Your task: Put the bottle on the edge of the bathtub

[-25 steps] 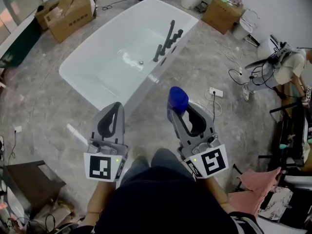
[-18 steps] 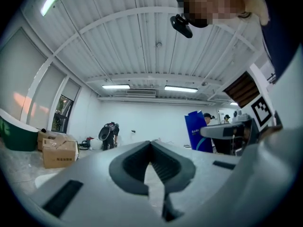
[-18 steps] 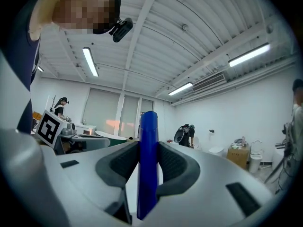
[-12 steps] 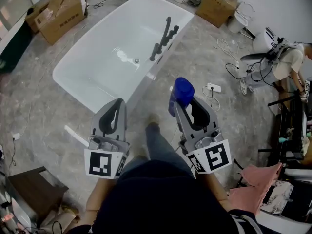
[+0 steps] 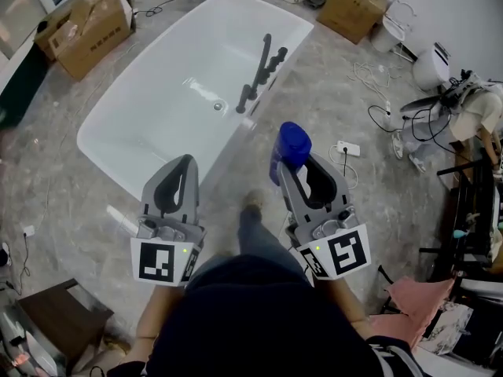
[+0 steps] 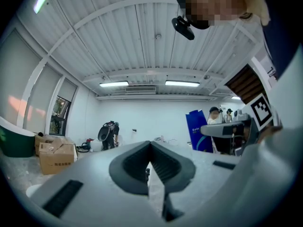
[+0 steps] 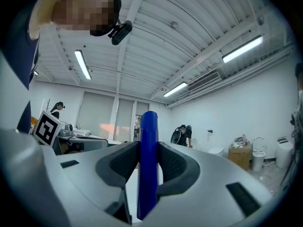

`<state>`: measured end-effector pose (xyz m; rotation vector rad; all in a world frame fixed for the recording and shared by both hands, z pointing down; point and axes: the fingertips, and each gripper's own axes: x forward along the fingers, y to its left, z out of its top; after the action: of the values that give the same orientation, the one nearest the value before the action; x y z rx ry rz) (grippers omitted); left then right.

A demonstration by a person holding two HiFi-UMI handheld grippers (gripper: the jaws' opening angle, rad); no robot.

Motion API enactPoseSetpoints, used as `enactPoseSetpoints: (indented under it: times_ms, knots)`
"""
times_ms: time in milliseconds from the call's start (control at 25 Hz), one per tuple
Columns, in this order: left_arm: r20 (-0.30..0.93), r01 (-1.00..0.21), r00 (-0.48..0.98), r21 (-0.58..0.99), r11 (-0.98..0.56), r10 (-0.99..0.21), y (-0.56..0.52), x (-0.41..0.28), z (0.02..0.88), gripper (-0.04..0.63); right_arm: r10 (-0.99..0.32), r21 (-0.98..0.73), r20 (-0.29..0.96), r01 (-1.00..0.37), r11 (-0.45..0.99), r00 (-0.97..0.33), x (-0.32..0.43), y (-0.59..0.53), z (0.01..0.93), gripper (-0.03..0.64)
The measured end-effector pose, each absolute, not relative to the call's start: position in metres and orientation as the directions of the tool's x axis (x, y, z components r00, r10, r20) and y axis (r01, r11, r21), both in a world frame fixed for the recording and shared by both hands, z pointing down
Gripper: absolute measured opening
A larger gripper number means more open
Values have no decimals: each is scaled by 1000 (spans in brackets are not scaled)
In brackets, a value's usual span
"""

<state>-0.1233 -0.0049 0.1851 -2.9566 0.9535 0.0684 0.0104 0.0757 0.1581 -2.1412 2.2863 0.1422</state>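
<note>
While the blue bottle (image 7: 148,164) is clamped between the ribbed pads of the right gripper (image 7: 149,150), its rounded top is seen standing out beyond the fingertips in the head view. The bottle (image 5: 289,151) is thus held off the floor, apart from the tub. The jaws of the left gripper (image 6: 150,148) are pressed together, tip to tip, and nothing is held between them.

Between the two grippers, just behind the fingertips, a leg and shoe (image 5: 253,206) are seen on the grey stone floor (image 5: 63,187). Ahead of the left gripper (image 5: 182,167) and the right gripper (image 5: 302,171), a strip of open floor is left before the white bathtub (image 5: 149,93), which is set at a slant. Its near long rim runs away ahead of the right jaws, and its near corner lies just ahead of the left jaws. Dark tap fittings (image 5: 263,65) are mounted on that rim further ahead; the stretch of rim nearer the jaws is bare. To the right of the right jaws, a white power strip (image 5: 348,148) and loose cables (image 5: 373,81) are spread on the floor. Far ahead and left of the left jaws, a cardboard box (image 5: 82,26) is placed beyond the tub.
</note>
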Motion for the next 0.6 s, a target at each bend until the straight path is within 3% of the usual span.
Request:
enactPoseSetpoints:
  times_ms: [600]
  knots:
    - [-59, -642, 767, -49, -765, -640, -138, 37, 168, -2, -978, 78, -53, -978, 196, -200, 159, -72, 148, 141]
